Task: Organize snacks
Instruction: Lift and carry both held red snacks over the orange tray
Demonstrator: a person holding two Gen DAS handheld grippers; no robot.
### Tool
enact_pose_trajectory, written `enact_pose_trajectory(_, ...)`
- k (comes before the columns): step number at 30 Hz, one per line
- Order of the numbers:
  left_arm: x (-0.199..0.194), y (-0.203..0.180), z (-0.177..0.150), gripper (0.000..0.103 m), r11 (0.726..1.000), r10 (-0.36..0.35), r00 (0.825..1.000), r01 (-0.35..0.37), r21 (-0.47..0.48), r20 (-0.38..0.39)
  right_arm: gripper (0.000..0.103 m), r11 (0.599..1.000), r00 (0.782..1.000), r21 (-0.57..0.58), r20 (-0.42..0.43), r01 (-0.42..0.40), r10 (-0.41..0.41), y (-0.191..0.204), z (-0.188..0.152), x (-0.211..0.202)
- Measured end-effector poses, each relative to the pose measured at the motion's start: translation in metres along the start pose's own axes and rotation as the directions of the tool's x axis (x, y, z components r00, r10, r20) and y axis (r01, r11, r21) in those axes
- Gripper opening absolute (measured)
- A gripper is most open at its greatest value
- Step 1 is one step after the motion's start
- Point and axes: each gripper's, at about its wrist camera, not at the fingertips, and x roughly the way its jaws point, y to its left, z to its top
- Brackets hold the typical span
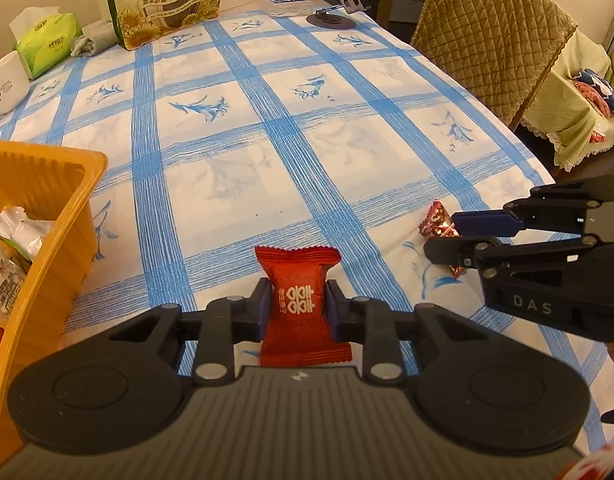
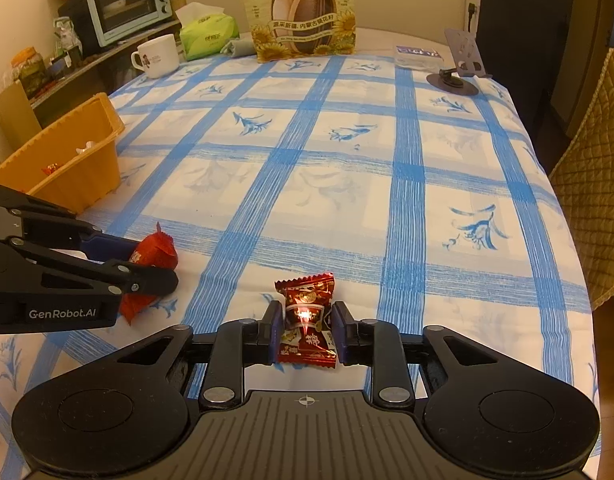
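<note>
Left wrist view: you're pinching a matte red candy packet (image 1: 300,303) with white characters between the jaws of your left gripper (image 1: 298,312), clamped on its middle, just above the blue-checked cloth on the desk (image 1: 267,140). Over on your right side, your right gripper (image 2: 305,328) is doing the same with a shiny dark-red foil candy (image 2: 307,316), jaws closed tight on both sides of the wrapper, which is glinting under the light. Both candies are sitting at the near edge of the desk, close to each other, the two grippers pointing toward one another from the sides.

The orange plastic bin (image 1: 73,216) is standing to the left, right beside your left gripper, and it's already holding a few wrapped snacks (image 1: 15,240). Further back, a big bag of sunflower seeds (image 2: 301,8) is standing upright at the far edge, with a green tissue pack (image 2: 209,34) and a white mug (image 2: 157,56) to its left and a phone stand (image 2: 459,64) off to the right. A quilted chair cover (image 1: 491,36) is showing past the desk's right side.
</note>
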Motion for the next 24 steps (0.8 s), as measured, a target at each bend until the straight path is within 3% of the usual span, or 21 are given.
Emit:
enact_pose_trajectory(13,-0.014,0.001,-0.007,0.023,0.999,0.037,0.999,-0.037,-0.024,-0.009,0.025,0.998,1.000,-0.059,-0.018,0.022,-0.023,0.006,0.002,0.004)
enact_pose_trajectory(24,-0.041,-0.004,-0.019,0.022,0.998,0.047,0.999,-0.047,-0.043,0.014,0.023,0.998,0.999,-0.036,-0.026,-0.045,0.044,0.013,-0.002,-0.013)
